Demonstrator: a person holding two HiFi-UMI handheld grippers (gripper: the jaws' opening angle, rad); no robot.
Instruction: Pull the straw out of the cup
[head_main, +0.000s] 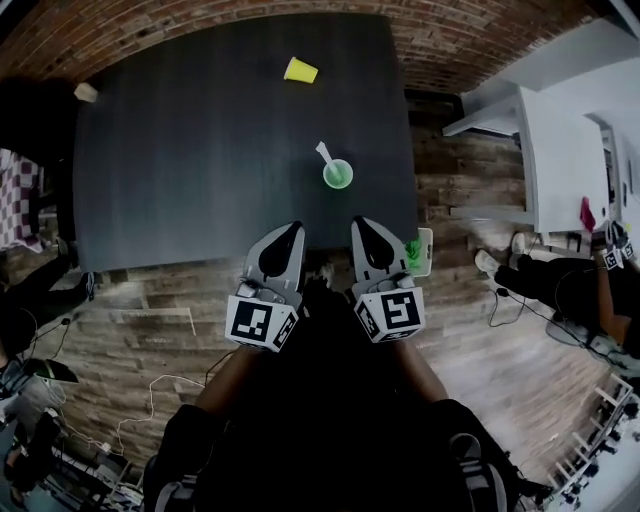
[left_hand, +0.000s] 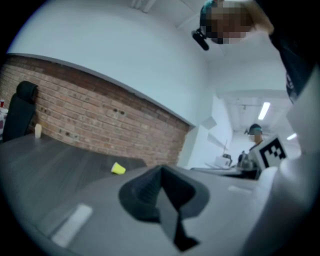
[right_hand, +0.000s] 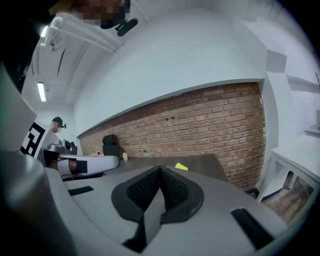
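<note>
The cup (head_main: 338, 174), green and see-through, stands upright on the right half of the dark table (head_main: 200, 150), nearer the front edge than the far one; the straw (head_main: 325, 153), pale, sits in it and leans up and to the left over the rim, free of both grippers. The table is the largest thing in the head view and fills the upper middle; a brick wall (head_main: 200, 30) runs along its far side, and wooden floor (head_main: 480, 330) spreads below and to the right; white furniture (head_main: 560, 150) stands off to the right, well apart from the table.

The left gripper (head_main: 290, 232) and the right gripper (head_main: 365, 228) are held side by side close to the person's body, their tips just at the table's near edge and pointing toward the cup, well short of it; each carries its marker cube behind. In the left gripper view the left gripper's (left_hand: 161, 172) dark ridged pads are pressed together with nothing between them; the right gripper view shows the right gripper (right_hand: 160, 172) the same, pads meeting and empty.

A yellow cup (head_main: 300, 70) lies on its side near the table's far edge, well apart from the green one; a small pale object (head_main: 86, 92) sits at the far left corner.
</note>
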